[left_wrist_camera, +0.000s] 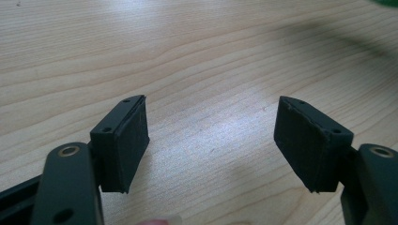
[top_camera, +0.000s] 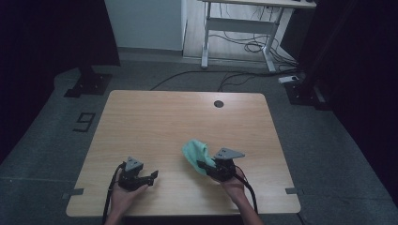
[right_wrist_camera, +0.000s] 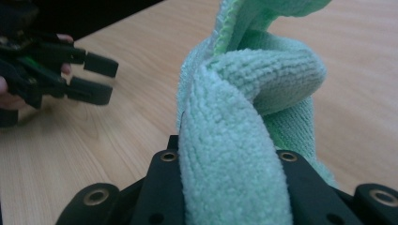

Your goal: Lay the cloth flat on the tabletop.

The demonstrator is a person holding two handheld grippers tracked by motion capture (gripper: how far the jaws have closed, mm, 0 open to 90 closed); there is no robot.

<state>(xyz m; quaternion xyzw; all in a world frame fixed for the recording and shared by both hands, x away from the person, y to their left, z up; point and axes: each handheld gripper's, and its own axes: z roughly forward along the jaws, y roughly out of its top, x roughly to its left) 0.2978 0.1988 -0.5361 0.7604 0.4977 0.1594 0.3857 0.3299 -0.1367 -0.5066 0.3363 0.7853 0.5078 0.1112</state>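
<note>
At five o'clock on the desk point(top_camera: 141, 117), my right claw point(right_wrist_camera: 230, 187) is clamped on a fold of the green cloth point(right_wrist_camera: 244, 93), which trails toward eleven o'clock from it. My left claw point(left_wrist_camera: 211, 140), at seven o'clock, stands open over bare wood, holding nothing. Recommended: lower the cloth flat before letting go, keeping the left claw clear. The cloth hides the right pads, and its far edge is cut off.

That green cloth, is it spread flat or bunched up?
Bunched up: the cloth bulges in thick rolled folds between the right gripper's jaws.
</note>
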